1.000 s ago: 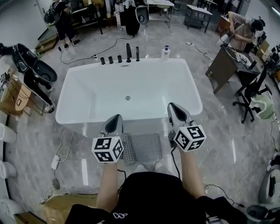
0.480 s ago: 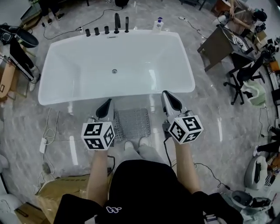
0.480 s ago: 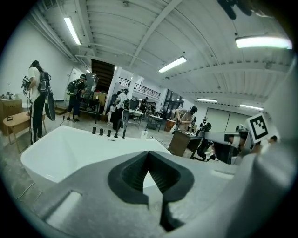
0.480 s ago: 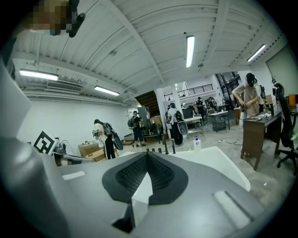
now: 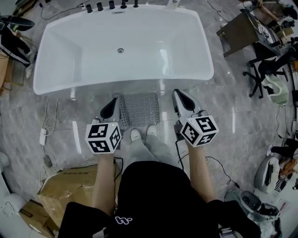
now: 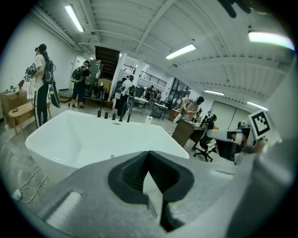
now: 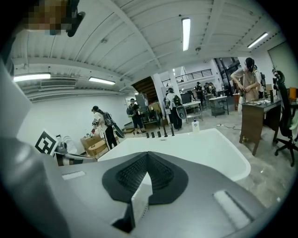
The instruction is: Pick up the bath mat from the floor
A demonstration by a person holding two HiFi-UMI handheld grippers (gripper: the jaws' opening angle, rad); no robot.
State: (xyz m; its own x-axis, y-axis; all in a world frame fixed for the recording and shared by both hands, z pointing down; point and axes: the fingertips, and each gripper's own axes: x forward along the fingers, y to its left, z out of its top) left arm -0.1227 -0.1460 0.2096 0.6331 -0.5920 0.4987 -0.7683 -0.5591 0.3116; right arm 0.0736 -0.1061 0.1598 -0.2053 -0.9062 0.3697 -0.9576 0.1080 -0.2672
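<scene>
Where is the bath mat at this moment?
In the head view, the bath mat lies flat on the floor at centre, beside the white bathtub, between the left tongs and the right tongs.

The left hand-held gripper (image 6: 149, 155) showed its jaws pressed together, pointing at the white bathtub (image 6: 84, 135) just beyond

White bathtub (image 5: 84, 60) on glossy marble floor (image 5: 233, 111).

bath mat (image 5: 138, 109): near edge meets shoes (image 5: 135, 135), overlap unclear; in left tool (image 6: 149, 154) view only a sliver shows.
taps (image 5: 99, 5): cut by top edge.
cardboard box (image 5: 70, 186): partly hid by arm.
people (image 6: 42, 83): too small for detail.
</scene>
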